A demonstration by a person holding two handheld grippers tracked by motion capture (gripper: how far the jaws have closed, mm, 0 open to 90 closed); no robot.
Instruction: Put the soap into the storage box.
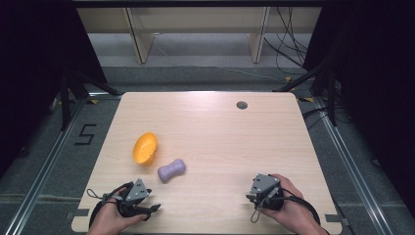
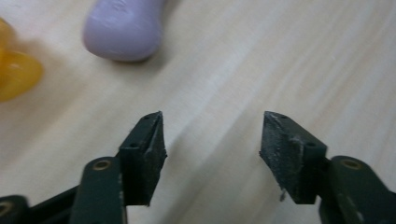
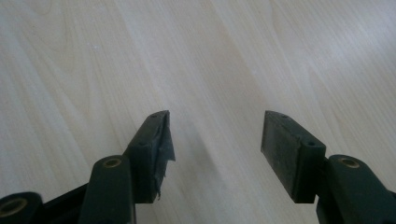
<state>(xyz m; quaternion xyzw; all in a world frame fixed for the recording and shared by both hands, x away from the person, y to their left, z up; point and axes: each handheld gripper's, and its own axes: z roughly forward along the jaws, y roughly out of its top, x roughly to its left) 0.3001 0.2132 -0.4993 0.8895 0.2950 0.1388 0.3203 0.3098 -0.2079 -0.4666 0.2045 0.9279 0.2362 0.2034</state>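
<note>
Lilac dumbbell-shaped soft toy (image 1: 172,170) lies flat on the light wooden table (image 1: 225,137), left of centre and toward the near edge, long axis running near-left to far-right. The orange plastic bowl (image 1: 145,148) sits just beside it to the far left, tipped on its side with the opening facing right; can't tell whether the two touch. Judgement: the toy is the nearest thing to a gripper and lies free on bare wood, so it reads as the pick target, with the bowl close by as the likely place for it. Left gripper (image 1: 147,209) is at the near-left edge, held low, pointing right and slightly far toward the toy; in the left gripper view the toy's rounded end (image 2: 123,29) sits up-left of the jaws, with a slice of the bowl (image 2: 16,70) at the left border. Its jaws stand wide apart, nothing between them but table, touching nothing that I can see. Right gripper (image 1: 255,196) is at the near right, well apart from both objects, held in the person's right hand (image 1: 288,205). Right gripper view: jaws equally wide, bare table (image 3: 196,60) between and ahead, no contact and no load. Judgement: right looks parked, left is staged for the approach.
</note>
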